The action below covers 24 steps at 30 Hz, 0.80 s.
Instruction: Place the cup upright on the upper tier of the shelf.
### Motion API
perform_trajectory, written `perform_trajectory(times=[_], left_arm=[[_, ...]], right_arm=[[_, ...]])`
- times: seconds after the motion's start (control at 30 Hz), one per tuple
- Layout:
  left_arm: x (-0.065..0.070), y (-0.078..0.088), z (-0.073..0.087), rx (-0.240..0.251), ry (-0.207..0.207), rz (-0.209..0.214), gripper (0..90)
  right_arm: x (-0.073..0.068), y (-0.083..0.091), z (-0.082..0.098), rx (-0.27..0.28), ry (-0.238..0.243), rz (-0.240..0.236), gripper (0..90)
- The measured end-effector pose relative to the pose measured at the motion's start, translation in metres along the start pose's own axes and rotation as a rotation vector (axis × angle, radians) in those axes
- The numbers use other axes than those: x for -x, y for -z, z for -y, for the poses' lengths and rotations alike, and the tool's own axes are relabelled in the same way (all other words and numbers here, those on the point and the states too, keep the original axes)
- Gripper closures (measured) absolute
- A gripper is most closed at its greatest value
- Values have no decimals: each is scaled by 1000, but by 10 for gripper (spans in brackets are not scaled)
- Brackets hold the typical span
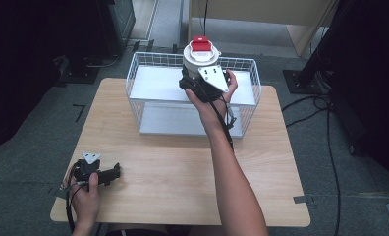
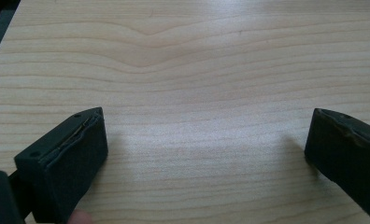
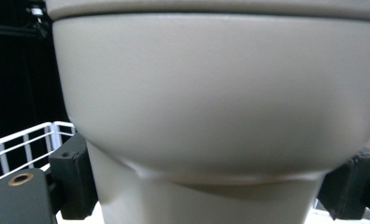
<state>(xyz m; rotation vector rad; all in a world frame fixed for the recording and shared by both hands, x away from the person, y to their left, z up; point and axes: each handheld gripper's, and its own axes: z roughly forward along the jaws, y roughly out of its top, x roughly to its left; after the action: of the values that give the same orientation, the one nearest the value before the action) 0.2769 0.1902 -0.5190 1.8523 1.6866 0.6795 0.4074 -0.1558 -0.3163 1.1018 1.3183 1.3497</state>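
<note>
A white cup with a red flip lid (image 1: pixel 201 53) is held above the white wire basket (image 1: pixel 144 59), and my right gripper (image 1: pixel 198 81) is shut on its lower body. In the right gripper view the cream cup (image 3: pixel 211 102) looms close, its narrow base pinched between the two black jaws of my right gripper (image 3: pixel 206 186). My left gripper (image 1: pixel 115 173) rests on the wooden table (image 1: pixel 173 167) at the front left, held in a hand. Its jaws stand wide apart in the left gripper view, left gripper (image 2: pixel 205 140) open over bare wood (image 2: pixel 188 70).
The wire basket stands at the table's far side on a grey tray (image 1: pixel 173 120). Cables (image 1: pixel 325 118) run over the floor at the right, and dark stands (image 1: pixel 320 59) rise at the back right. A forearm (image 1: pixel 232 167) crosses the table's middle.
</note>
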Motion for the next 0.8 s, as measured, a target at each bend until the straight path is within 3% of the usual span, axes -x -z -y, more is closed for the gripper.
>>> perform_trajectory(times=[0.3, 0.4, 0.53, 0.63, 0.73, 0.8], left_arm=[[0, 0, 0, 0, 1, 1, 0], [0, 0, 0, 0, 2, 0, 0], [0, 0, 0, 1, 4, -1, 0], [0, 0, 0, 2, 5, -1, 0], [0, 0, 0, 2, 5, -1, 0], [0, 0, 0, 2, 4, -1, 0]], right_arm=[[11, -25, 9, -38, -15, 35, 120], [13, -26, 9, -38, -34, 30, 121], [12, -24, 10, -39, -20, 27, 120], [15, -23, 7, -65, -52, 10, 118], [15, -23, 6, -74, -48, -3, 116], [17, -22, 5, -112, -66, -40, 54]])
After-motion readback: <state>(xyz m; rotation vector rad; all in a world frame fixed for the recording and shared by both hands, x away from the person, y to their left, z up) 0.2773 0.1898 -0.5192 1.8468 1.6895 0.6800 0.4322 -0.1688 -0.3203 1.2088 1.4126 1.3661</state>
